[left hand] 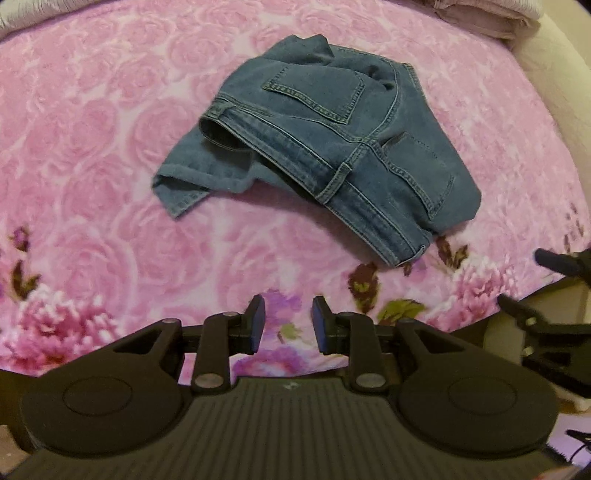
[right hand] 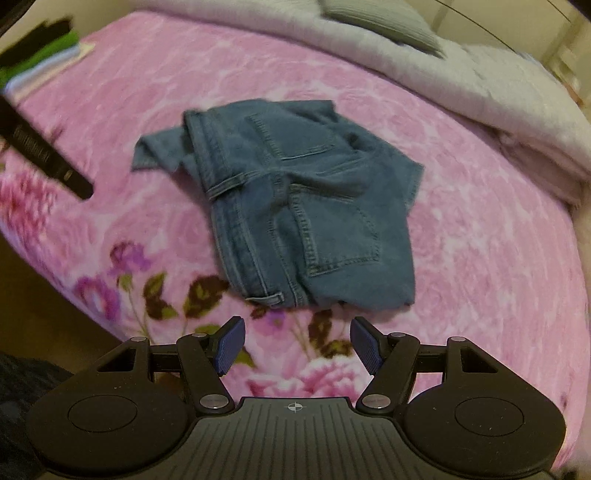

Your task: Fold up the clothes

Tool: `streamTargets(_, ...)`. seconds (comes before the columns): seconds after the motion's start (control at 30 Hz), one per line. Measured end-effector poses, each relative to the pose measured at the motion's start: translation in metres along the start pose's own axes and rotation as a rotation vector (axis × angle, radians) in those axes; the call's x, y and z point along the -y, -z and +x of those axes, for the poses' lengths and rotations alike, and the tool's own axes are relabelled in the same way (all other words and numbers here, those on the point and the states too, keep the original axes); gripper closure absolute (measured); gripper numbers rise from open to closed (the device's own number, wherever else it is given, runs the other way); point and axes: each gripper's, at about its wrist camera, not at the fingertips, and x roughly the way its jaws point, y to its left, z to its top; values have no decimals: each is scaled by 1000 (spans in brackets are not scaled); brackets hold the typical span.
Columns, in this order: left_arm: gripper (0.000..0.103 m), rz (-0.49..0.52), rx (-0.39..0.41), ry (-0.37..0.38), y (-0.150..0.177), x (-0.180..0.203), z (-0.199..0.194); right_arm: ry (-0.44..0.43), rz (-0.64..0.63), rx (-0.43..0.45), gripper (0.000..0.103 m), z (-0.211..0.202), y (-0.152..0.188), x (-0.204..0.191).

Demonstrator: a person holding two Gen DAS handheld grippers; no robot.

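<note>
In the left wrist view, the left gripper (left hand: 287,325) sits closest to the camera, its blue-padded fingers (left hand: 256,325) parted to a moderate gap with nothing between them; only the flowered blanket shows through the gap. At the right edge of that view the black fingers of the right gripper (left hand: 546,291) reach in, apart from the left one. In the right wrist view the right gripper (right hand: 297,345) stands wide, its ribbed blue pads (right hand: 231,345) splayed outward and empty, hanging over the printed flowers near the bed's front edge.

Under both lies the pink rose-patterned blanket (left hand: 110,147), covering the bed, with darker blossoms and green leaves along the near border. Just past the grippers, touching neither, the blue jeans (left hand: 332,147) lie on the blanket in a loose, partly folded heap: back pockets up, waistband and belt loop showing, a hem corner sticking out to the left. In the right wrist view the jeans (right hand: 295,206) sit near the middle of the bed, their lower edge just beyond the fingertips.

Farther back, a pale grey cover (right hand: 461,85) is bunched along the far side of the bed, with a grey-green pillow (right hand: 388,26) on it. Folded pinkish cloth (left hand: 491,18) rests at the far right corner in the left view
</note>
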Motion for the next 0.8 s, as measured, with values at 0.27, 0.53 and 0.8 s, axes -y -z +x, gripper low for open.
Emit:
streamTargets(0.27, 81, -118, 8, 14, 14, -2, 38, 62, -443, 92, 36, 65, 30, -15)
streamTargets(0.53, 81, -295, 40, 4, 38, 0, 77, 68, -998, 269, 47, 131, 93, -11)
streamTargets(0.8, 81, -382, 35, -16, 63, 1, 94, 170, -1209, 414, 50, 181, 118, 2)
